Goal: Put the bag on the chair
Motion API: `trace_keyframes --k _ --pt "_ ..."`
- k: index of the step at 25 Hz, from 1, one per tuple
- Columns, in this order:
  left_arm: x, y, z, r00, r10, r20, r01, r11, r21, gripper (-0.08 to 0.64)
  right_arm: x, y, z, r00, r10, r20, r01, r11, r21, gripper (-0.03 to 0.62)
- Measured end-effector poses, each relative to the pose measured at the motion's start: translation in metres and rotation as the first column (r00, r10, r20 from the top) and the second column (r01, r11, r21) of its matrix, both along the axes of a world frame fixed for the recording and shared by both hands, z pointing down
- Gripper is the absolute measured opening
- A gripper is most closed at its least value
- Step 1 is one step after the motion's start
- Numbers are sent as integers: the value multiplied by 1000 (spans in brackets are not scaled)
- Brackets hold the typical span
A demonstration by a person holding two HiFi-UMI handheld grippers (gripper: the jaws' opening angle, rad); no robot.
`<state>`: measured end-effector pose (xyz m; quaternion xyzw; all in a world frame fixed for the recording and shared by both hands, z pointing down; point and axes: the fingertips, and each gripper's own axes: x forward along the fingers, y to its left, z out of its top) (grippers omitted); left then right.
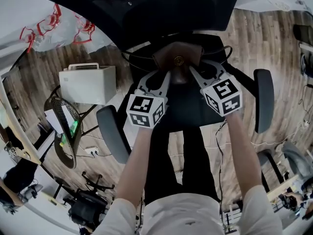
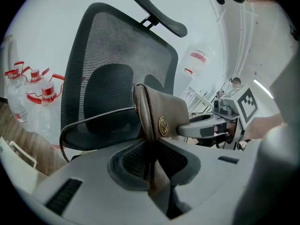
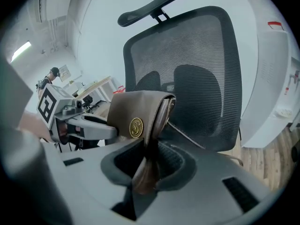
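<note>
Low in each gripper view, the left gripper (image 2: 152, 161) and the right gripper (image 3: 147, 165) each pinch one side edge of the brown bag (image 1: 177, 62), which is held between them over the chair (image 1: 264, 99) seat at the head view's centre. It looks like soft, supple leather, probably light and apt to sag, so those stitched edges seem the right hold. Its round gold emblem (image 3: 136, 127) shows no legible writing, and the red bands on the bottles (image 2: 44, 102) at far left are too small to read.

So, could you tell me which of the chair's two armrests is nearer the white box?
The armrest at the head view's left; the white box stands just beyond it, far from the other armrest.
</note>
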<state>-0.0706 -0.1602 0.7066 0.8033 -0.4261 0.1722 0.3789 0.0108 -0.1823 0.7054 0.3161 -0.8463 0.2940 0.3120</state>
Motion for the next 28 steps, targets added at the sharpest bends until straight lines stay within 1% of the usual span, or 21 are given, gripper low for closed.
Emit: trace_keyframes --k 10,16,28 --pt "-5 -24 17 999 2 50 -6 998 68 48 -3 -21 18 995 -80 -60 83 995 54 87" --pt "-4 -32 27 996 27 86 -36 994 105 48 -5 -31 26 986 -125 -112 139 982 130 89" --pt "-6 -43 49 986 57 155 -82 984 157 48 -8 -42 46 977 -145 -159 170 974 151 89"
